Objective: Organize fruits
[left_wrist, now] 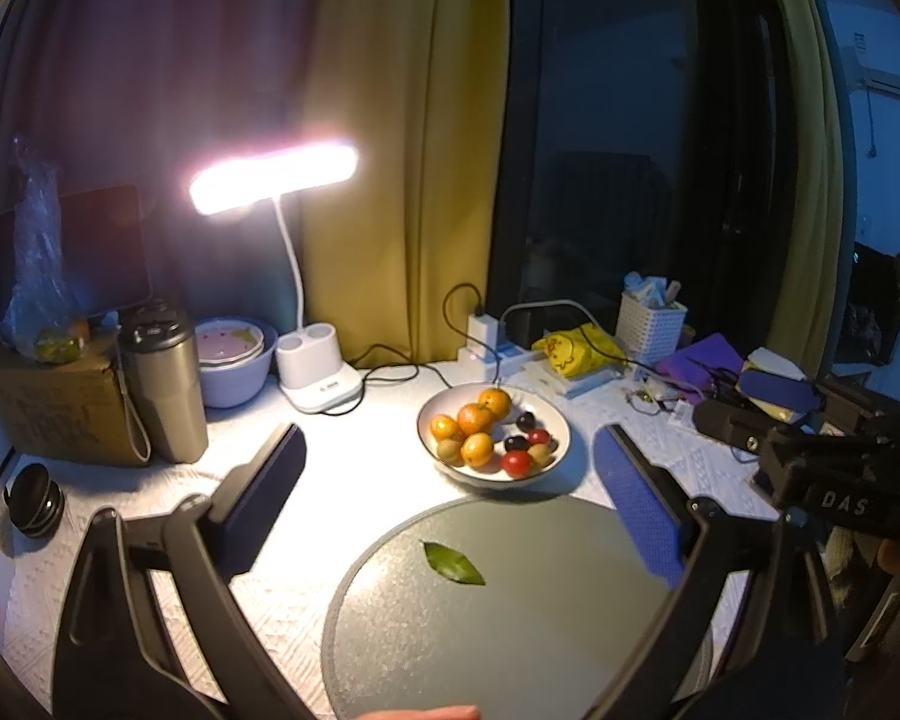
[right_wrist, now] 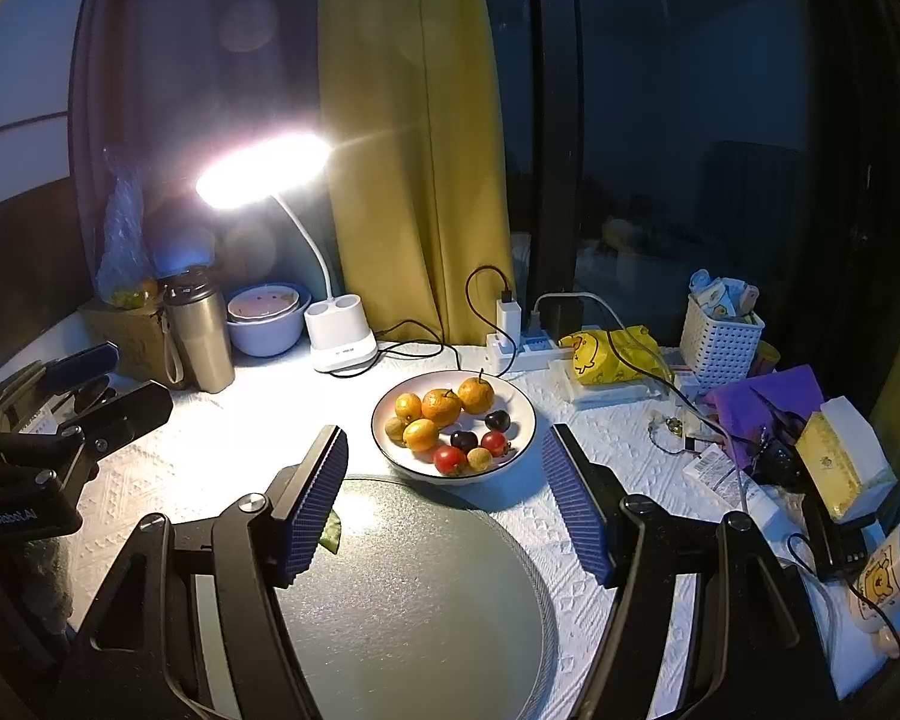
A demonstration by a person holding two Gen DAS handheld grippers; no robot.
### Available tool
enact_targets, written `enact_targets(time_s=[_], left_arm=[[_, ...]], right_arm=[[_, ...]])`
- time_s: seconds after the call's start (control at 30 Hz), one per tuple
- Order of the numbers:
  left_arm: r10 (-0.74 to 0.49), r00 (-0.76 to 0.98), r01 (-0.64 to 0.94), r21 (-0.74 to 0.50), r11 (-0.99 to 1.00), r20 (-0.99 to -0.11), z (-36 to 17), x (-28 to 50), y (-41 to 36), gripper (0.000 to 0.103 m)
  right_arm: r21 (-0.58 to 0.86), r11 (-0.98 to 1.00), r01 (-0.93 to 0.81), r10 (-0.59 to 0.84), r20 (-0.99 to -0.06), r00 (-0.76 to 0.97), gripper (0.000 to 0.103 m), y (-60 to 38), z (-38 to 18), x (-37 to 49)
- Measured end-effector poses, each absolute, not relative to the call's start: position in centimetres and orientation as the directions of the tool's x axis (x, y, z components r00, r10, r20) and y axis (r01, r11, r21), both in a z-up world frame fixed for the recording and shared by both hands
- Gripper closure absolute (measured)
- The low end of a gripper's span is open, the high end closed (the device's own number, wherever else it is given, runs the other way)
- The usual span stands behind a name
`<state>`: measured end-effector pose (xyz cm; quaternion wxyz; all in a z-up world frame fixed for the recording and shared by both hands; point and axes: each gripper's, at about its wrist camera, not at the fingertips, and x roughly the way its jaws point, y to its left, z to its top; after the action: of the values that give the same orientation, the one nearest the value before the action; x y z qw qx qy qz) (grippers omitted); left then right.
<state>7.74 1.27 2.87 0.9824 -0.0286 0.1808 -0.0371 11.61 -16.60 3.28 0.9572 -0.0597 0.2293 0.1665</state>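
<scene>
A white bowl [left_wrist: 555, 420] [right_wrist: 519, 399] holds several oranges [left_wrist: 475, 418] [right_wrist: 441, 407], red and dark small fruits [left_wrist: 516, 463] [right_wrist: 449, 459] and brownish ones. In front of it lies a round grey tray [left_wrist: 510, 618] [right_wrist: 414, 600] with one green leaf [left_wrist: 453, 564] [right_wrist: 332, 531] on it. My left gripper [left_wrist: 450, 468] is open and empty above the tray, short of the bowl. My right gripper [right_wrist: 444, 480] is open and empty, its fingers to either side of the bowl's near rim. Each gripper shows at the edge of the other's view.
A lit desk lamp [left_wrist: 273, 177] [right_wrist: 264, 171], a steel tumbler [left_wrist: 162, 384], a lilac bowl [left_wrist: 234, 360] and a cardboard box [left_wrist: 48, 402] stand at the back left. A power strip with cables [left_wrist: 486, 348], yellow bag [right_wrist: 615, 354], white basket [right_wrist: 720, 342], tissue box [right_wrist: 840, 462] and mug [right_wrist: 891, 582] crowd the right.
</scene>
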Motion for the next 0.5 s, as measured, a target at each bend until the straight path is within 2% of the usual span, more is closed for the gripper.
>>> enact_targets(time_s=[0.5], left_arm=[[-0.087, 0.929, 0.066, -0.071, 0.995, -0.359, 2.71, 8.61, 1.06, 0.006]], right_arm=[[-0.036, 0.937, -0.346, 0.292, -0.463, 0.837, 0.033, -16.52, 2.96, 12.20]])
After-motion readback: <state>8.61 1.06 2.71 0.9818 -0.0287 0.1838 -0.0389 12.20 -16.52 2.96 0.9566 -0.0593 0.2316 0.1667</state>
